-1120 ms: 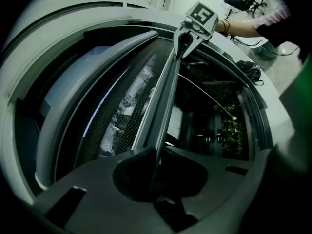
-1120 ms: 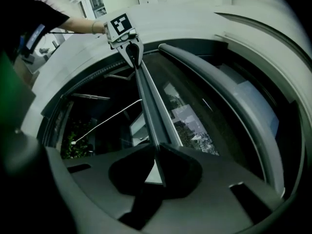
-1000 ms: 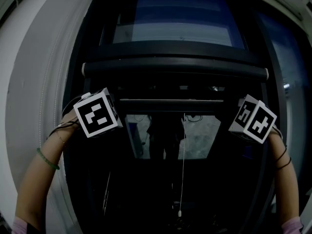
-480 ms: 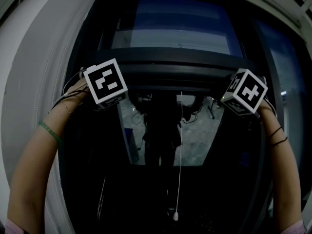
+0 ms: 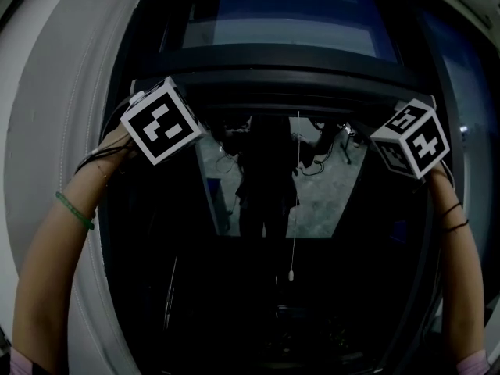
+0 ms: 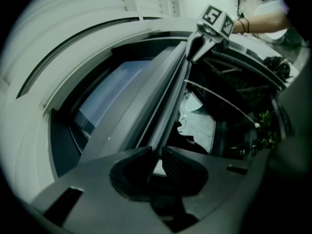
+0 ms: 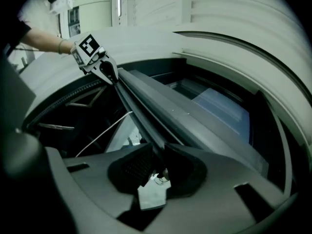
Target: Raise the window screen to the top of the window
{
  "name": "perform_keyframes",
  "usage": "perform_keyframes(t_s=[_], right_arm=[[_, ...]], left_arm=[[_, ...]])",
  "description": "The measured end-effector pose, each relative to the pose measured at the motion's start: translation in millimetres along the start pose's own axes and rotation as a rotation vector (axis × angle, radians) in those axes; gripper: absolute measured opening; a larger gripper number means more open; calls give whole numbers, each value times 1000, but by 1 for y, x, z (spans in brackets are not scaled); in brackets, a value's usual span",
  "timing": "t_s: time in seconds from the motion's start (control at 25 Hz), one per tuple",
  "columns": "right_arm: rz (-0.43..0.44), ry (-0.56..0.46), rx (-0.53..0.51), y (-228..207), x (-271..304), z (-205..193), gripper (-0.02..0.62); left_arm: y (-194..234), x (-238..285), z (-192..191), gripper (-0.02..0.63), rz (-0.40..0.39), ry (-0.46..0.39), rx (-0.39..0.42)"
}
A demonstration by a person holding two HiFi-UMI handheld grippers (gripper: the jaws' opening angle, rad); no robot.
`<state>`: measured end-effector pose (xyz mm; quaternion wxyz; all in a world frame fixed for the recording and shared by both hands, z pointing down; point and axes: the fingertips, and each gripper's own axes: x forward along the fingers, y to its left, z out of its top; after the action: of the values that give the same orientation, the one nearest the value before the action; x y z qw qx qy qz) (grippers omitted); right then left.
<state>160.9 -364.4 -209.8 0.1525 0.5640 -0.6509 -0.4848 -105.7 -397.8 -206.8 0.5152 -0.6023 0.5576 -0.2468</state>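
The window screen's dark bottom bar [image 5: 281, 100] lies across the window near its top. At the bar's left end my left gripper [image 5: 183, 127] is shut on it, and my right gripper [image 5: 389, 139] is shut on the right end. In the left gripper view the jaws [image 6: 158, 156] pinch the bar [image 6: 168, 101], which runs away to the right gripper [image 6: 201, 42]. The right gripper view mirrors this: the jaws [image 7: 158, 157] clamp the bar [image 7: 141, 108], and the left gripper [image 7: 105, 71] holds the far end. A thin white pull cord [image 5: 294, 201] hangs from the bar's middle.
Bluish glass [image 5: 289, 22] shows above the bar. Below it the dark pane reflects a person and a floor. The white window frame [image 5: 62, 92] curves down the left side, and a dark frame post [image 5: 445, 69] stands at the right. A small cord bead [image 5: 291, 275] dangles low.
Both grippers have risen with the bar clamped between them. The bar now sits close under the top housing, and more uncovered glass shows beneath it. The cord has moved up with it.
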Motion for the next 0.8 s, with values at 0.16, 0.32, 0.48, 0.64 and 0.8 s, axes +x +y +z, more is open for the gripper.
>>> perform_keyframes(t_s=[0.16, 0.32, 0.48, 0.64, 0.8], right_arm=[[55, -71, 89, 35, -19, -12, 60], [107, -126, 170, 86, -44, -41, 60], [153, -195, 287, 142, -84, -66, 60], [206, -220, 380, 198, -125, -85, 60], [256, -210, 477, 252, -158, -107, 60]], left_arm=[[-24, -21, 10, 51, 5, -104, -83], [-73, -38, 4, 51, -24, -153, -137], [-138, -60, -10, 51, -111, -192, -265], [-212, -94, -26, 51, -182, -206, -365], [-288, -134, -30, 51, -256, -215, -489]])
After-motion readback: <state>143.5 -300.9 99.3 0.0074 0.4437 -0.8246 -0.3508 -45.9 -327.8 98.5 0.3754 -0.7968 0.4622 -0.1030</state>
